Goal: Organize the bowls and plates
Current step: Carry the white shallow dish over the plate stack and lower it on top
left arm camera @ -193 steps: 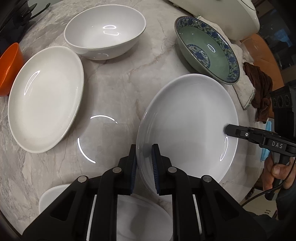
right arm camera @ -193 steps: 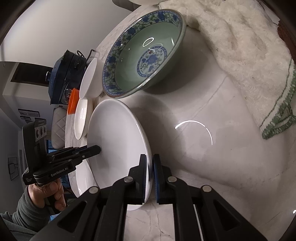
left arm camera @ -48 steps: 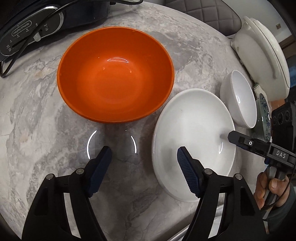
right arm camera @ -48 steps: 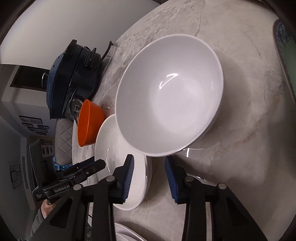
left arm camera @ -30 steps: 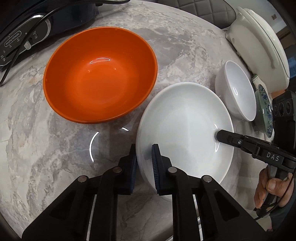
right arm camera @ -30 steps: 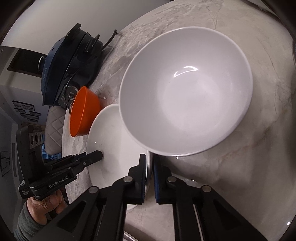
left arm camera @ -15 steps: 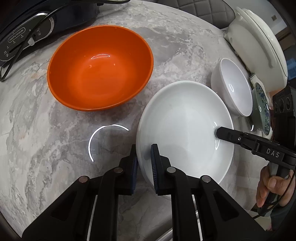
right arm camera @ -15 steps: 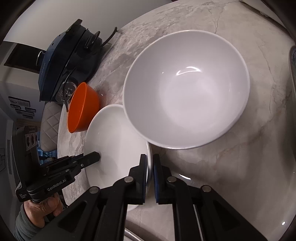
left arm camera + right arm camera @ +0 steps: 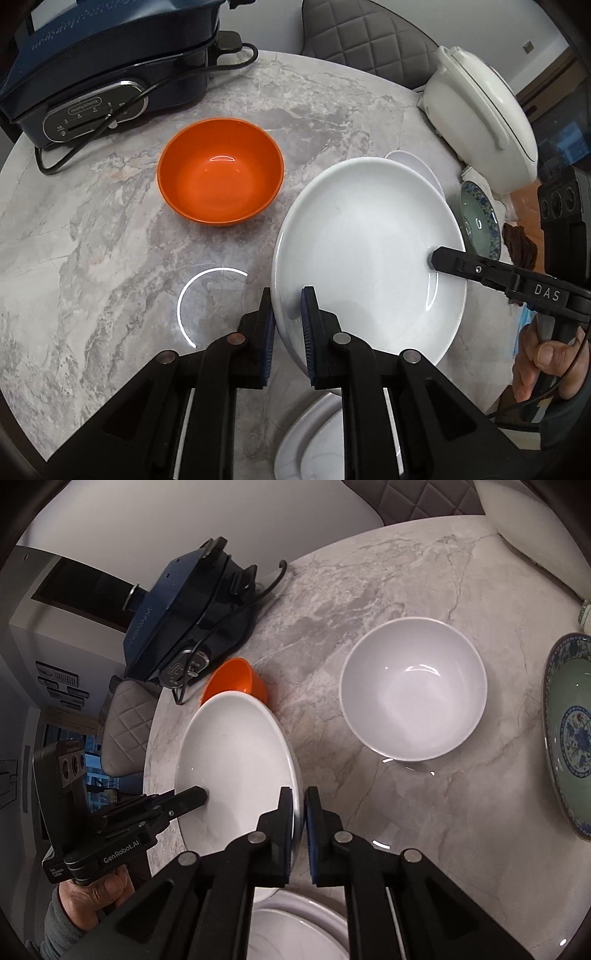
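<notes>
A white plate (image 9: 365, 240) hangs above the marble table, held at two sides. My left gripper (image 9: 288, 314) is shut on its near rim, and my right gripper (image 9: 298, 808) is shut on the opposite rim of the same white plate (image 9: 232, 760). More white plates (image 9: 314, 443) lie stacked on the table below the lifted one and show again at the bottom of the right wrist view as the white stack (image 9: 295, 930). An orange bowl (image 9: 221, 170) stands empty to the left. A white bowl (image 9: 413, 694) and a blue-patterned green bowl (image 9: 570, 731) stand to the right.
A dark blue electric cooker (image 9: 99, 62) with its cord sits at the back left of the round marble table (image 9: 92, 258). A white rice cooker (image 9: 484, 103) stands at the back right, near a towel and a brown cloth (image 9: 521, 245). Quilted chairs ring the table.
Both grippers have risen with the white plate, lifting it off the table. The orange bowl and white bowl now look smaller and farther below.
</notes>
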A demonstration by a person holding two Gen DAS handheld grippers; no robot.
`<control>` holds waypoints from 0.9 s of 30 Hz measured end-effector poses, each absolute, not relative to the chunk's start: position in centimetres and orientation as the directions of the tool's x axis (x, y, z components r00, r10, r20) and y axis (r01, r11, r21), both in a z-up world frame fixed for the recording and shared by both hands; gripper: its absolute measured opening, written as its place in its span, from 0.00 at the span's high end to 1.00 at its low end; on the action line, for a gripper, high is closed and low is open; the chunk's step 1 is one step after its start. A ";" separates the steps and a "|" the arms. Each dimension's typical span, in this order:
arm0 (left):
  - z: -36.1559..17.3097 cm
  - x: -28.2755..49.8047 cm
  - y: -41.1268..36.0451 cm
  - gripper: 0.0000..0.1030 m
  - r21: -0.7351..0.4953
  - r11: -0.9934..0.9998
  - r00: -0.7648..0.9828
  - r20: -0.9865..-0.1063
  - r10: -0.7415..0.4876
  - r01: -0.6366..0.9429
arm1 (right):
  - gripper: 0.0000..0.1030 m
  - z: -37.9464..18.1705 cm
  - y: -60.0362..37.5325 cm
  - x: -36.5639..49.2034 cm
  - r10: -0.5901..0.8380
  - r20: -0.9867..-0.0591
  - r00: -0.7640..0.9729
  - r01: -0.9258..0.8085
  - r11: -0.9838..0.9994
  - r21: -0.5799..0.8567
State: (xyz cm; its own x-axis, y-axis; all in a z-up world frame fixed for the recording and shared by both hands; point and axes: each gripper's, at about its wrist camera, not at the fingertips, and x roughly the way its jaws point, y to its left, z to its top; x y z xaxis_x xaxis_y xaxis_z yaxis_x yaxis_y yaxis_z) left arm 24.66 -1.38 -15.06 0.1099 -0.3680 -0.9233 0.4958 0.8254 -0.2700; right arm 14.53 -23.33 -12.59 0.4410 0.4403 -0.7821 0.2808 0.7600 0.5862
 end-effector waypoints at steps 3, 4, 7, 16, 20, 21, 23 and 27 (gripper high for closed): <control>-12.7 23.3 -0.4 0.89 -0.266 0.823 0.135 -0.915 -0.379 0.502 | 0.91 -10.7 -22.6 13.5 0.437 -0.776 0.455 0.261 0.768 0.585; -11.9 22.6 0.1 0.89 -0.267 0.821 0.141 -0.913 -0.383 0.504 | 0.91 -10.0 -22.3 13.2 0.437 -0.774 0.459 0.254 0.770 0.585; -10.1 20.9 1.0 0.89 -0.277 0.816 0.148 -0.905 -0.399 0.507 | 0.91 -8.7 -21.5 11.7 0.434 -0.771 0.466 0.241 0.776 0.582; -9.9 13.7 3.4 0.89 -0.301 0.792 0.095 -0.908 -0.409 0.532 | 0.91 -7.1 -19.0 5.9 0.432 -0.780 0.453 0.244 0.781 0.575; -10.8 10.6 4.4 0.88 -0.314 0.784 0.064 -0.911 -0.408 0.536 | 0.91 -7.4 -18.1 3.5 0.431 -0.789 0.437 0.262 0.778 0.570; -11.1 9.9 4.7 0.88 -0.318 0.782 0.057 -0.910 -0.410 0.536 | 0.91 -7.5 -17.8 2.9 0.429 -0.792 0.434 0.265 0.780 0.567; -11.6 8.7 5.1 0.88 -0.325 0.780 0.043 -0.912 -0.409 0.535 | 0.91 -7.8 -17.3 1.8 0.427 -0.798 0.424 0.271 0.781 0.562; -12.6 7.0 5.8 0.88 -0.331 0.773 0.013 -0.916 -0.401 0.541 | 0.91 -8.5 -16.4 -0.1 0.427 -0.809 0.405 0.291 0.778 0.556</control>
State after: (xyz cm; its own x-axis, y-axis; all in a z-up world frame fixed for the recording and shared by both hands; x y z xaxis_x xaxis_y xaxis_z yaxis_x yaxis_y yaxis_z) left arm 6.96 5.80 -12.60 0.0126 -0.4014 -0.9158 0.5407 0.7732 -0.3314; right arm -0.09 -16.43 -8.51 0.4048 0.4266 -0.8088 0.2909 0.7785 0.5561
